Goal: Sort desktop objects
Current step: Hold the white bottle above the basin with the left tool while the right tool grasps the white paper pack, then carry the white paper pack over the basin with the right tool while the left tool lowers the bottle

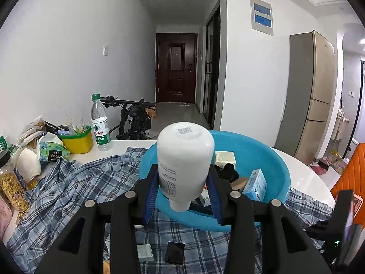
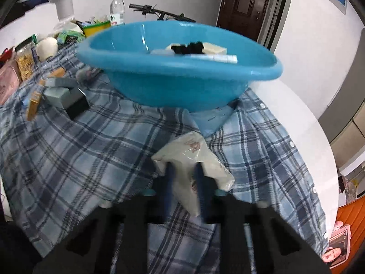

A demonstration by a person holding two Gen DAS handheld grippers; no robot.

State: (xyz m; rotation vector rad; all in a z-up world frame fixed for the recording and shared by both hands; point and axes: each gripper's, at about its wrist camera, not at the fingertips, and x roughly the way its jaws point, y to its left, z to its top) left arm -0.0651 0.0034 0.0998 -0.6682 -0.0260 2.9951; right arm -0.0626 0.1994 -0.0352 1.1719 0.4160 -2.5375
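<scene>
My left gripper (image 1: 183,169) is shut on a white plastic bottle (image 1: 184,150), held with its base pointing away and its cap toward the camera. The bottle hangs over the near rim of a blue basin (image 1: 273,159). Inside the basin lie small boxes (image 1: 256,185) and a black item (image 1: 227,171). In the right wrist view the basin (image 2: 178,80) stands on a plaid shirt (image 2: 79,155). My right gripper (image 2: 184,166) points down at that cloth, in front of the basin. It is shut on a crumpled white plastic packet (image 2: 189,146), and its fingers are blurred.
At the table's far left stand a water bottle (image 1: 99,123), a yellow tub (image 1: 77,139), a tissue pack and a cereal jar (image 1: 11,182). Several small boxes (image 2: 61,91) lie on the cloth left of the basin. White table edge (image 2: 296,118) curves on the right, an orange chair (image 1: 351,173) beyond.
</scene>
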